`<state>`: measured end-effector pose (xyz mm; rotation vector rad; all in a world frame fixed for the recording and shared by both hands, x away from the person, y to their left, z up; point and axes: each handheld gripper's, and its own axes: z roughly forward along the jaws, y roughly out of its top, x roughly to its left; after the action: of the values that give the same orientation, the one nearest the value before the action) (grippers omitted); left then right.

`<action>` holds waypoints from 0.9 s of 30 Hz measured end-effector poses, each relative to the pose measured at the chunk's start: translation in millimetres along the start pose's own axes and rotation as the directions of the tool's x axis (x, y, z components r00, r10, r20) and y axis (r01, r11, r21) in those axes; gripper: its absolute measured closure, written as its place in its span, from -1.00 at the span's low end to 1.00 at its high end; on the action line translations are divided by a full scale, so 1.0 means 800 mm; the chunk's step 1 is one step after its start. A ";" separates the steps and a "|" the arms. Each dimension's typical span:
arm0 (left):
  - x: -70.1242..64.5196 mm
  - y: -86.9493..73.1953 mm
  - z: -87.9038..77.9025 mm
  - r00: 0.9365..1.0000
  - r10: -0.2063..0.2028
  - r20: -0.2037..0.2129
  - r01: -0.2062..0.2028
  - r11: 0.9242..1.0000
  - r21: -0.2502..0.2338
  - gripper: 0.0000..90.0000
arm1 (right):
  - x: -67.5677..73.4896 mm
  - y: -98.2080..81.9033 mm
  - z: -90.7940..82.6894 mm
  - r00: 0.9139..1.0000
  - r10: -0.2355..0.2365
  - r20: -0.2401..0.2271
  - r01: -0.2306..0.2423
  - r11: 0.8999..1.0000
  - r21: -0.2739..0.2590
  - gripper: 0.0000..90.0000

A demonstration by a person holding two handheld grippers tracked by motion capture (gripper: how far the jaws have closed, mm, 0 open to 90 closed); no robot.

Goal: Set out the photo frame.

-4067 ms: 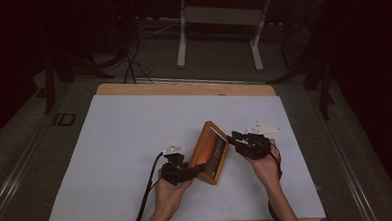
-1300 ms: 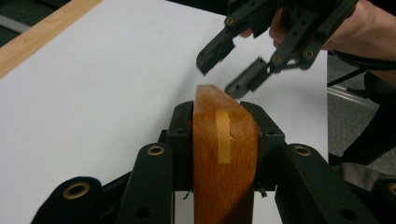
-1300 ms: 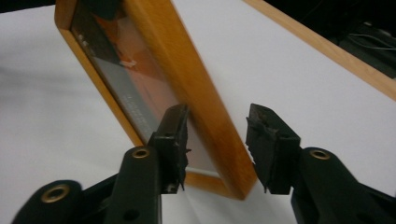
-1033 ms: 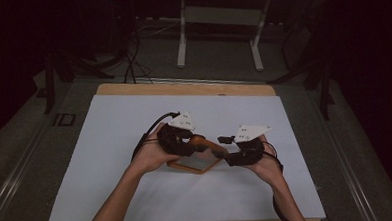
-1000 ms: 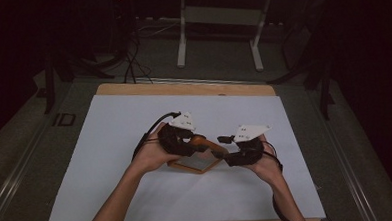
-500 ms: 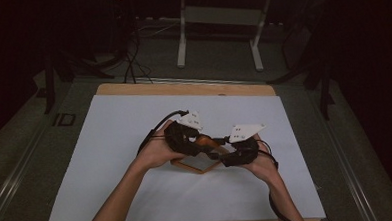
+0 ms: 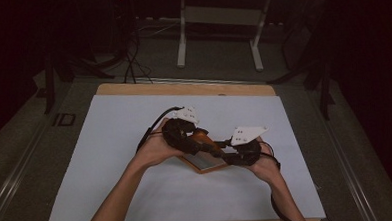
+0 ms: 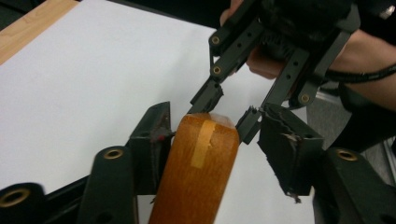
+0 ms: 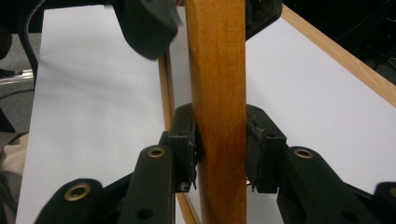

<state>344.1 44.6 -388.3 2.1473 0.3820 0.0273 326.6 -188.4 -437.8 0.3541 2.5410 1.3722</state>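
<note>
Near the middle of the counter (image 7: 110,144), a bit toward the near edge, a wooden frame (image 7: 206,160) is tipped up between both hands. Right hand-held gripper (image 9: 219,144) is clamped tight on one wooden rail, pads pressed against both sides, so it's doing the holding. Left hand-held gripper (image 8: 212,140) has its jaws spread either side of the frame's rounded end; one pad looks like it touches, the other stands clear, so probably steadying rather than gripping. My guess is they're passing it over or turning it, with the lower edge resting near the white surface.
</note>
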 end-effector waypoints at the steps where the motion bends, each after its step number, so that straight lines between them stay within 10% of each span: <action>1: 0.000 0.000 -0.001 1.000 -0.004 0.003 0.004 1.000 -0.011 -0.06 | 0.000 0.000 0.000 1.000 -0.004 0.002 0.004 1.000 0.000 0.49; 13: -0.005 -0.020 -0.030 0.996 -0.042 -0.075 0.031 0.989 -0.143 -0.17 | 0.000 -0.011 -0.010 1.000 0.002 0.021 -0.002 1.000 0.004 0.51; 27: 0.003 -0.082 -0.029 0.974 -0.172 -0.144 0.143 0.971 -0.192 -0.26 | -0.002 -0.026 -0.020 0.999 0.016 0.041 -0.016 1.000 0.009 0.50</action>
<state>325.4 98.5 -428.2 1.9358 0.6202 0.1394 321.0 -212.8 -446.6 0.4010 2.5177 1.3445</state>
